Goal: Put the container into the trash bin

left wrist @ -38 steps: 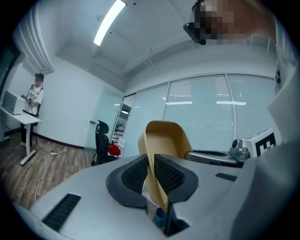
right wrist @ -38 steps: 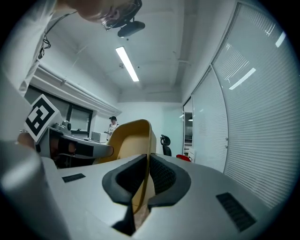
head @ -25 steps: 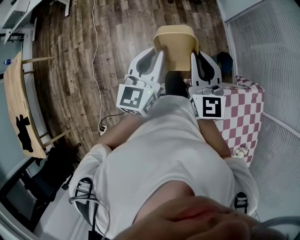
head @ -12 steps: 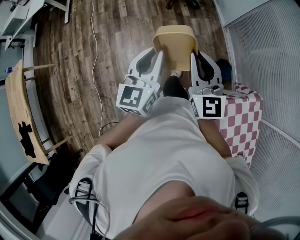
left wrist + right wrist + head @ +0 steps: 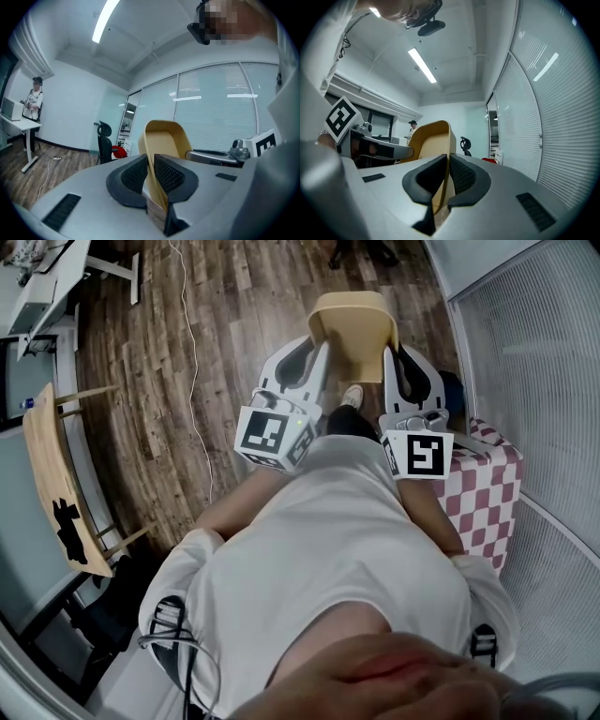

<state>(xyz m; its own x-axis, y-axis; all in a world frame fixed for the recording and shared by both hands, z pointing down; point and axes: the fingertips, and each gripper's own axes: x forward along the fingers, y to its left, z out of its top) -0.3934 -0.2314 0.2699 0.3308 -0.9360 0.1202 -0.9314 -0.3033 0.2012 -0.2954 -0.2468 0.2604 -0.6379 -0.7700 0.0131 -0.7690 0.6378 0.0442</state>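
As the head view looks down past the person's white shirt, a tan container (image 5: 352, 329) hangs above the wood floor (image 5: 216, 343), with the left gripper (image 5: 317, 362) on its left wall and the right gripper (image 5: 389, 367) on its right wall. A checked tablecloth (image 5: 487, 479) lies to the right of the container.

Left gripper view: the left gripper (image 5: 150, 176) has its jaws nearly together, pinching the container's (image 5: 164, 138) thin wall; the tub rises beyond them.

Right gripper view: the right gripper (image 5: 446, 180) likewise clamps the opposite wall of the container (image 5: 433, 138), jaws a sliver apart.
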